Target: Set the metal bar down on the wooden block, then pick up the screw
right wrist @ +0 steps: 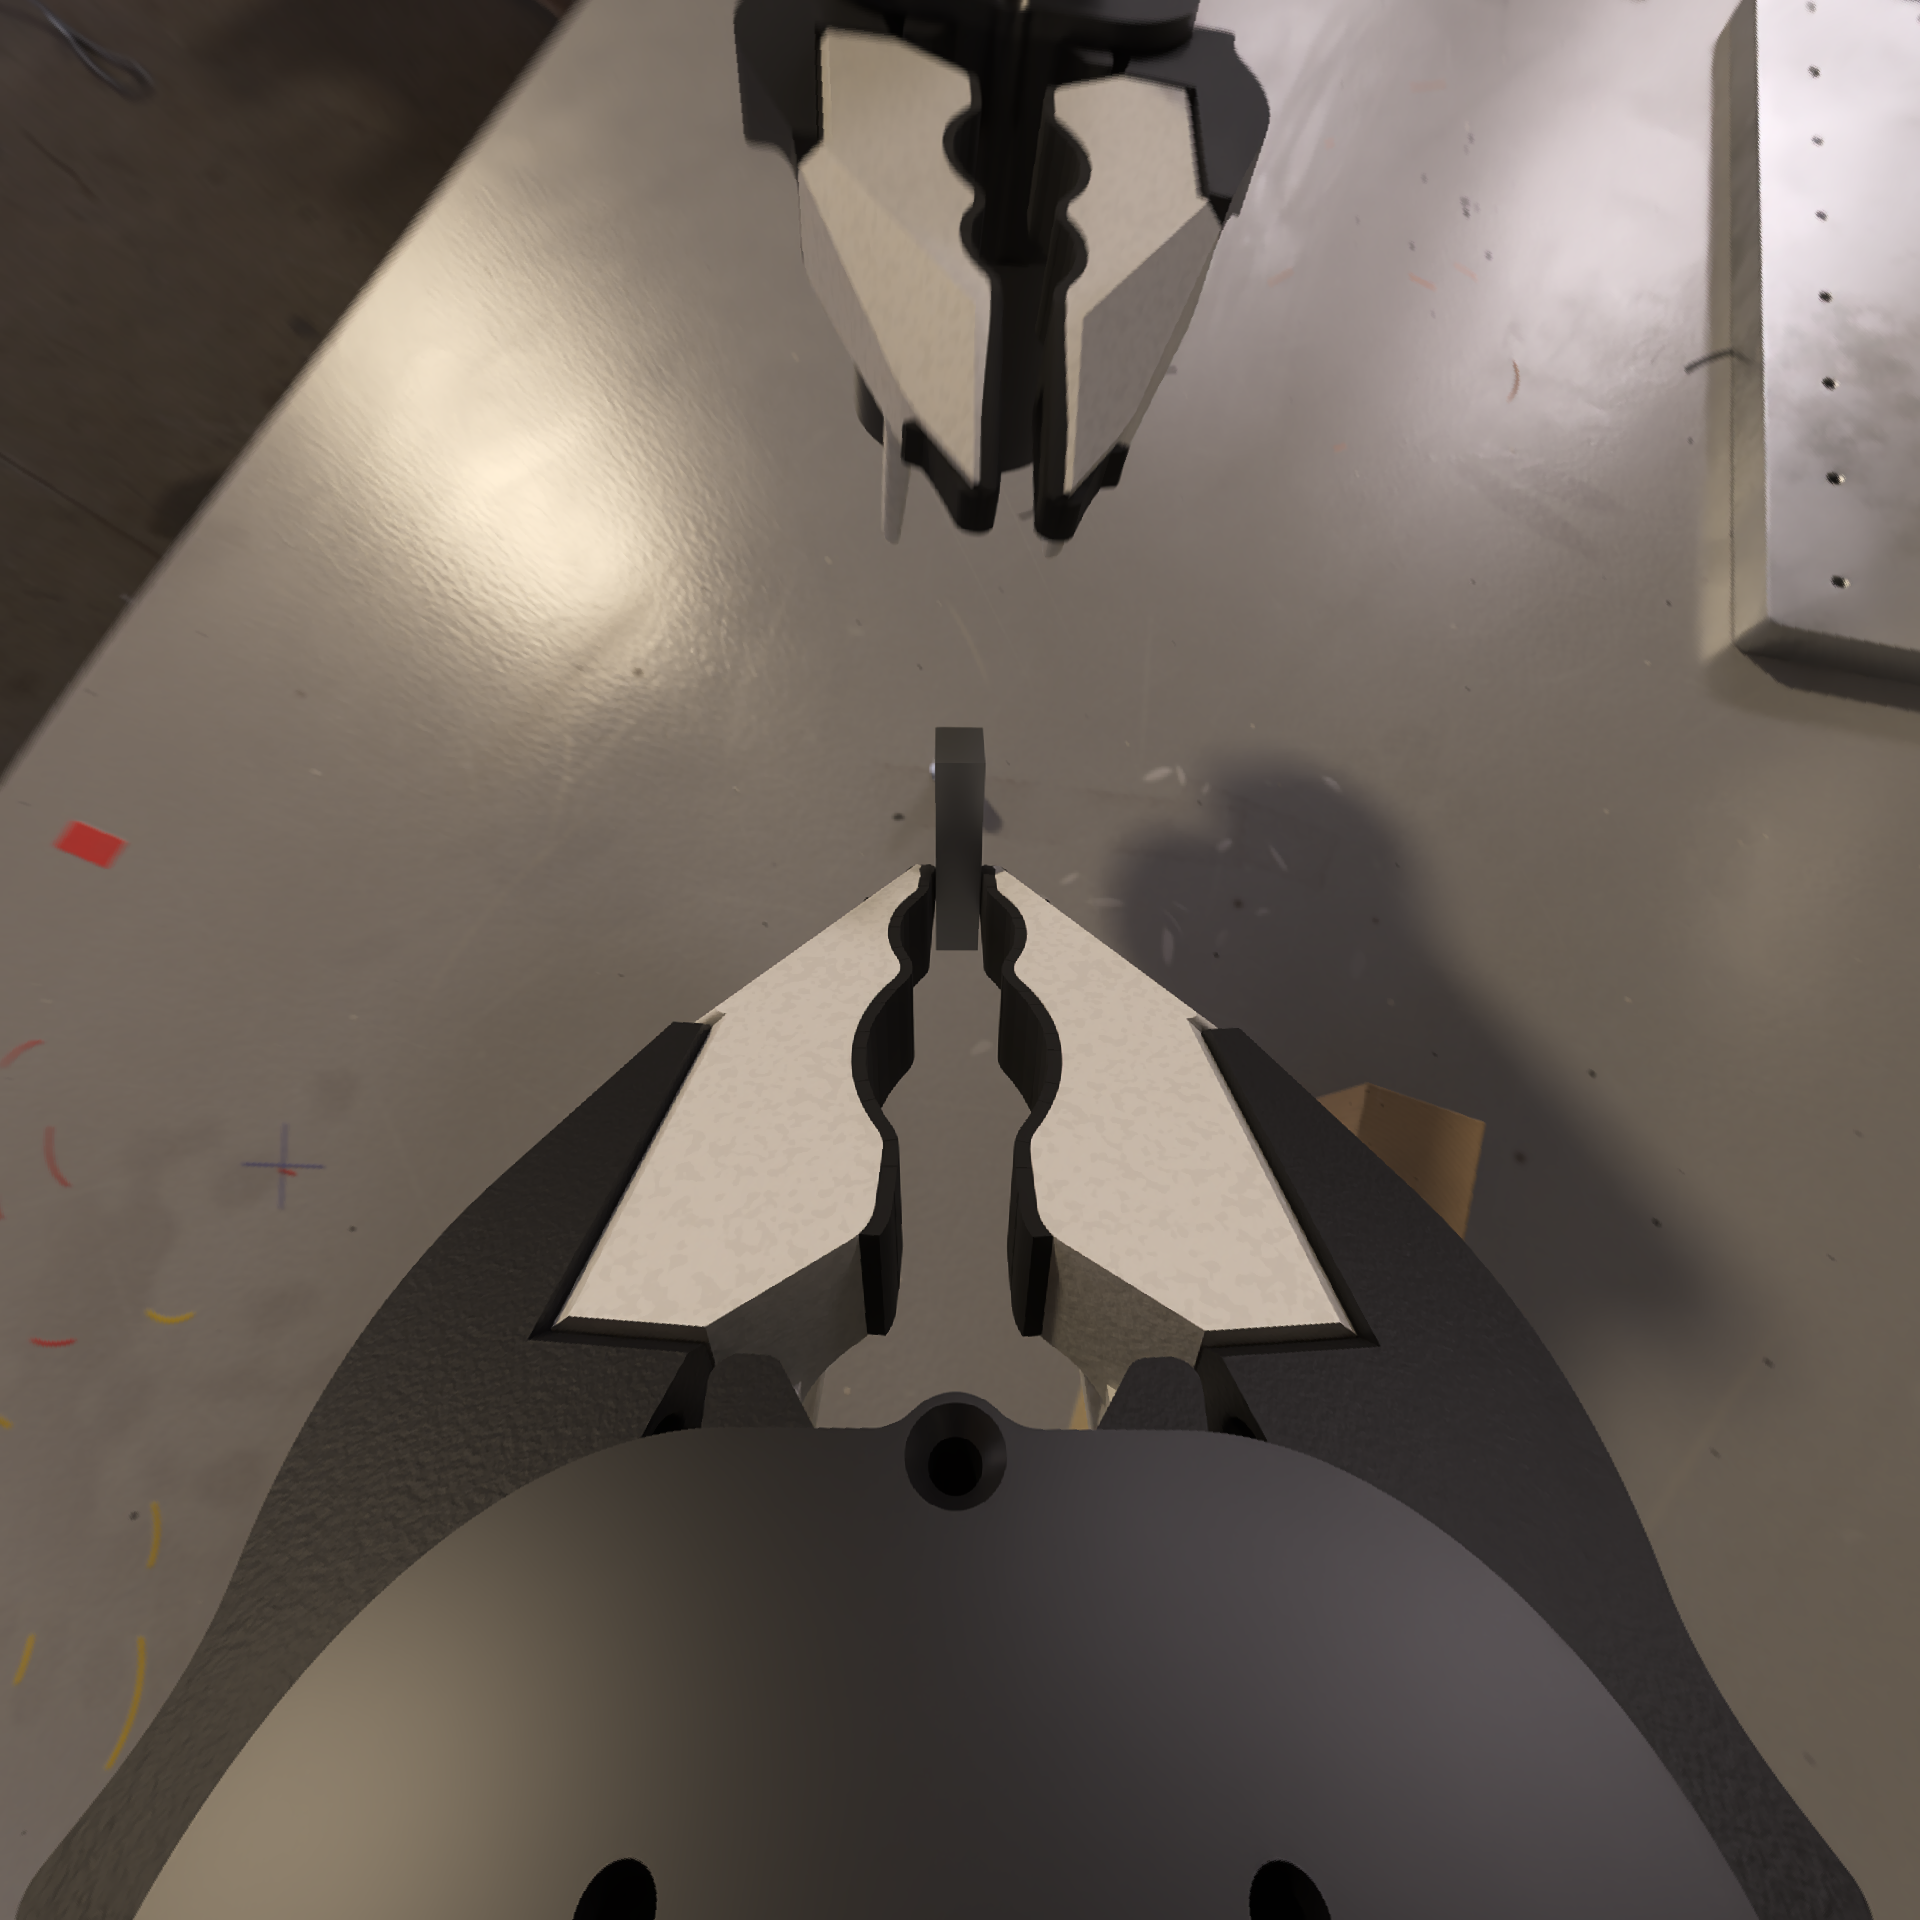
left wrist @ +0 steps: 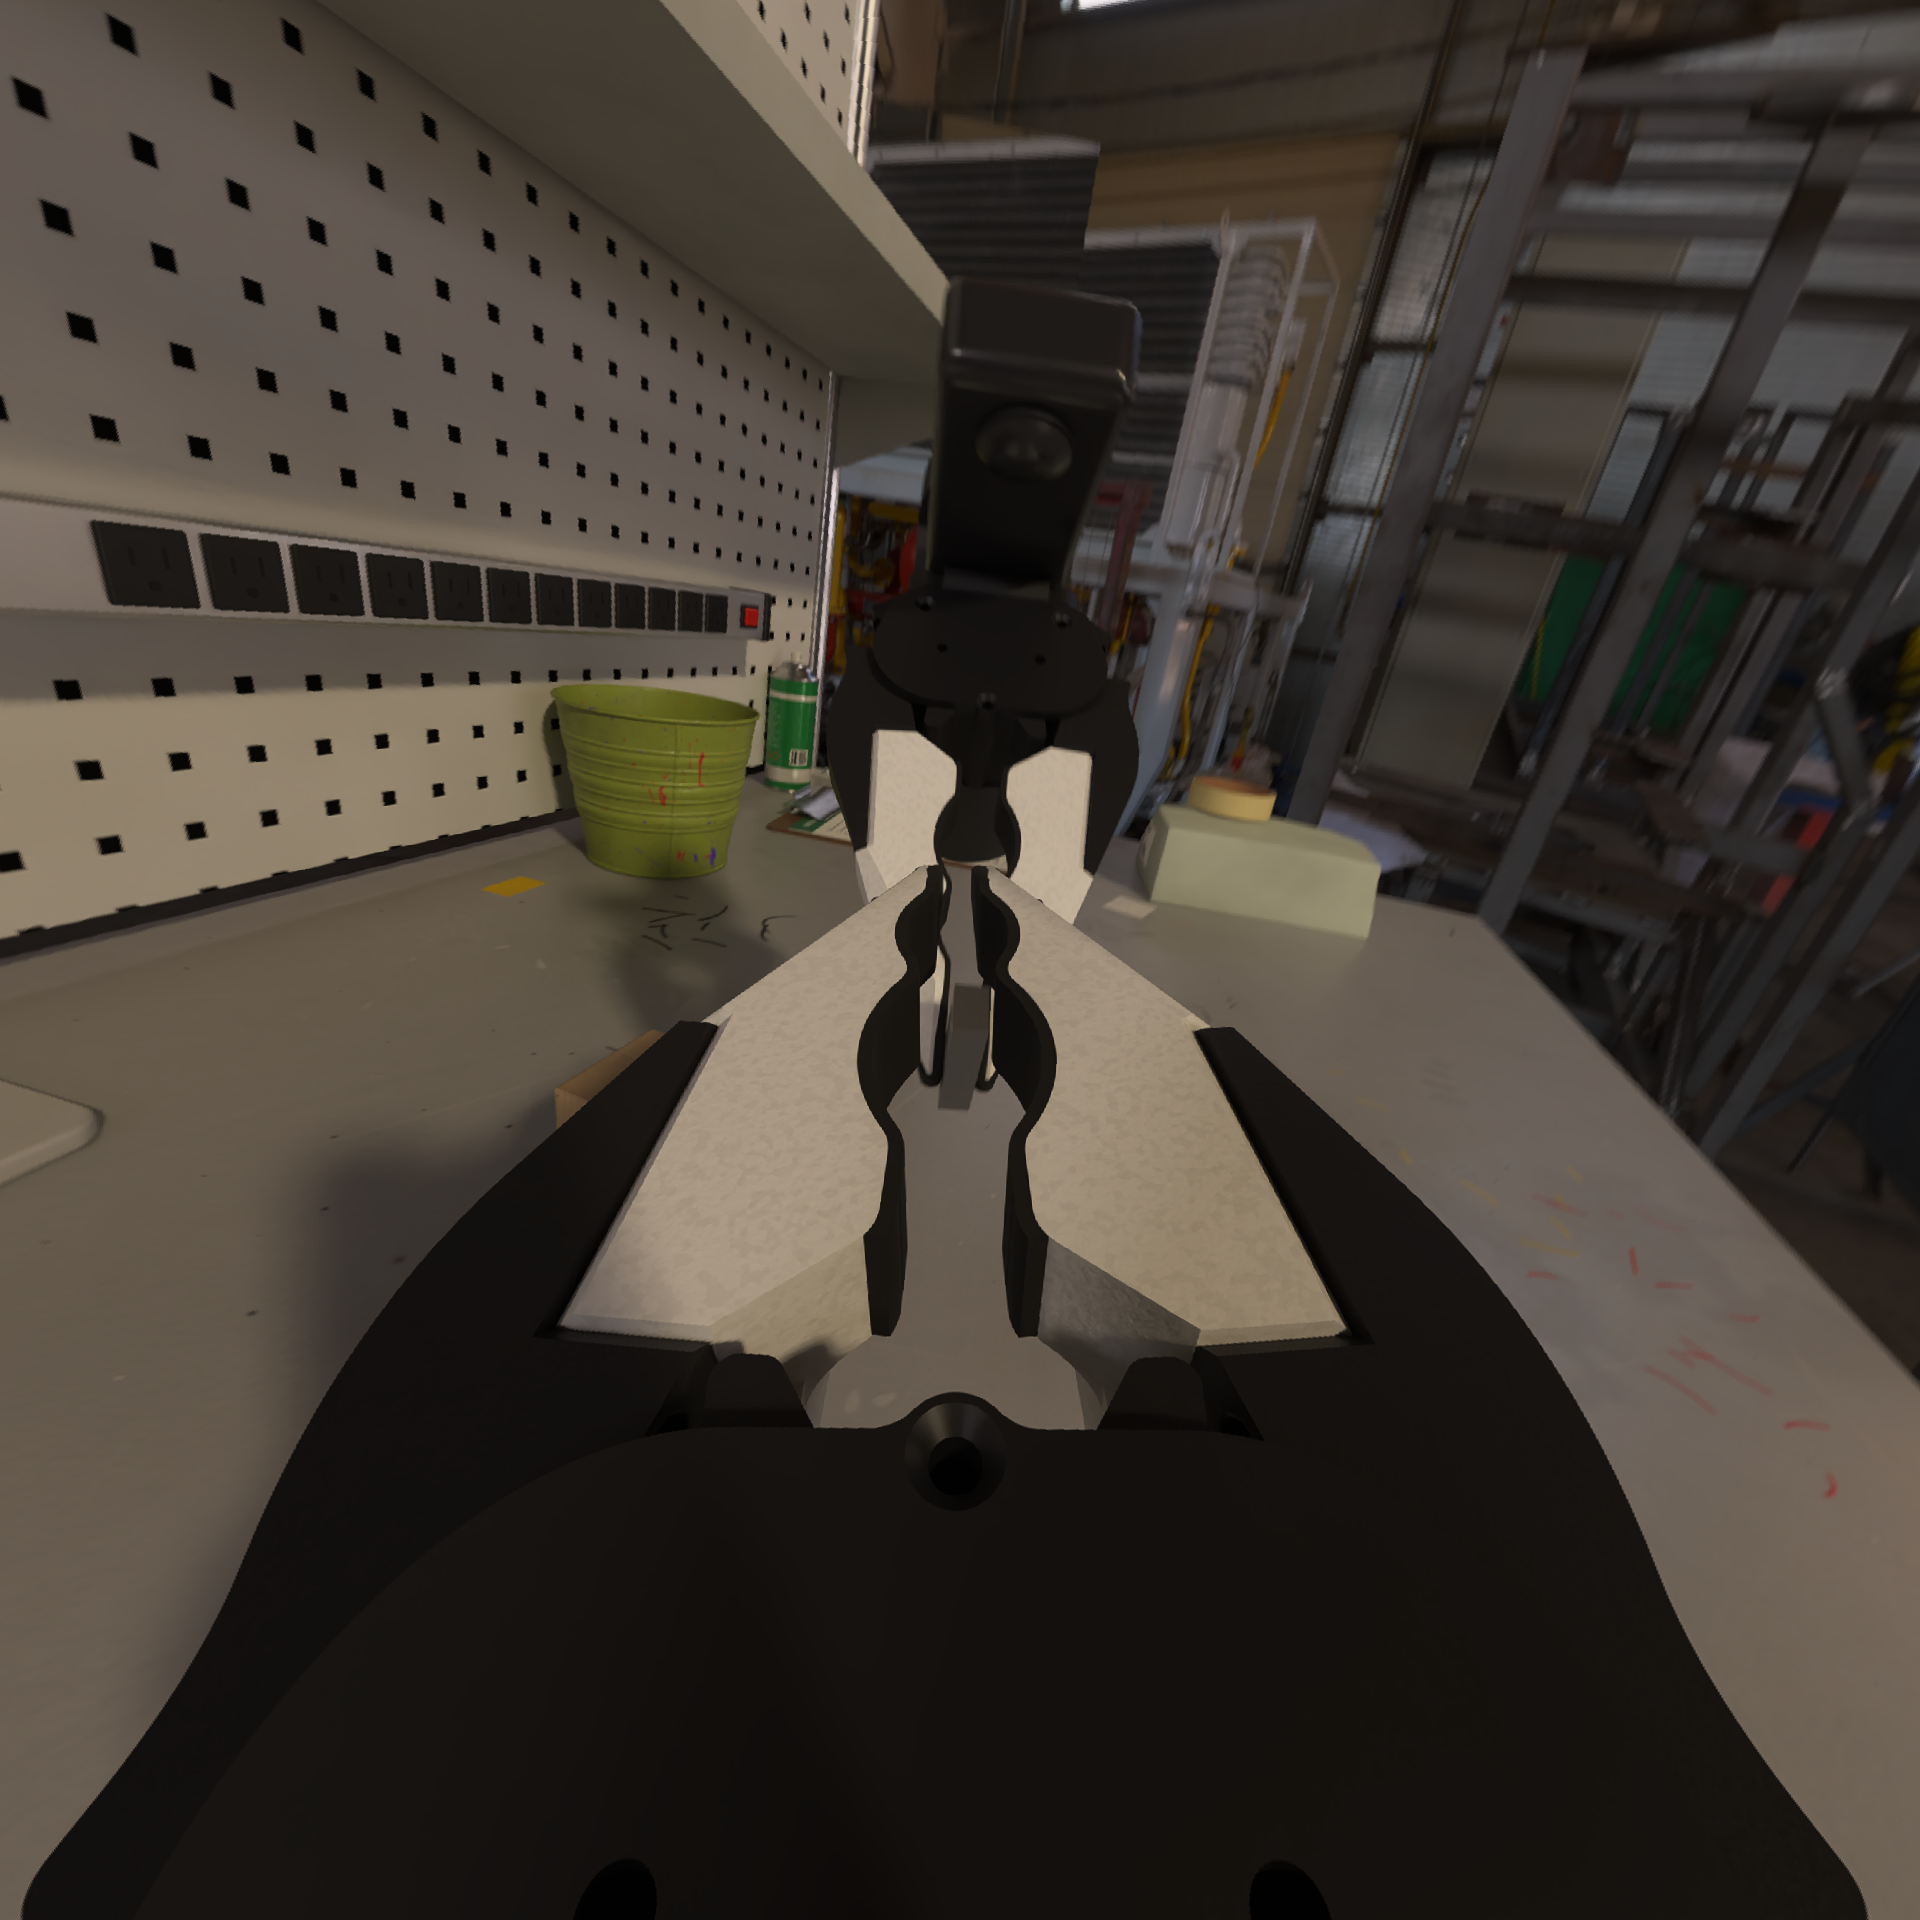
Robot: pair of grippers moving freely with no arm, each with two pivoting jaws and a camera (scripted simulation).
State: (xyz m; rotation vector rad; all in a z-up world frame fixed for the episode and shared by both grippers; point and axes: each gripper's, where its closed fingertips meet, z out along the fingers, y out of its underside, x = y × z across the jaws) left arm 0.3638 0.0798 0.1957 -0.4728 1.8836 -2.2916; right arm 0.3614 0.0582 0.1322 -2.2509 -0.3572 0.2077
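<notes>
My right gripper [right wrist: 958, 873] is shut on a short grey metal bar [right wrist: 958, 821], which sticks forward past its fingertips, above the table. The bar also shows through my left gripper's finger gap in the left wrist view [left wrist: 961, 1049]. My left gripper [left wrist: 958, 878] faces the right gripper [left wrist: 975, 847] tip to tip. Its jaws stand a narrow gap apart with nothing held between them. In the right wrist view the left gripper [right wrist: 1013, 514] is apart from the bar's end. The wooden block [right wrist: 1403, 1143] lies right of my right gripper, partly hidden, and its corner shows in the left wrist view [left wrist: 597, 1081]. I see no clear screw.
A green bucket [left wrist: 655, 779], a green can [left wrist: 792, 727], a pale foam block [left wrist: 1257, 873] and a tape roll [left wrist: 1231, 800] stand at the back. A pegboard with a power strip [left wrist: 416, 592] lines the left. A drilled metal plate [right wrist: 1829, 364] lies on the table.
</notes>
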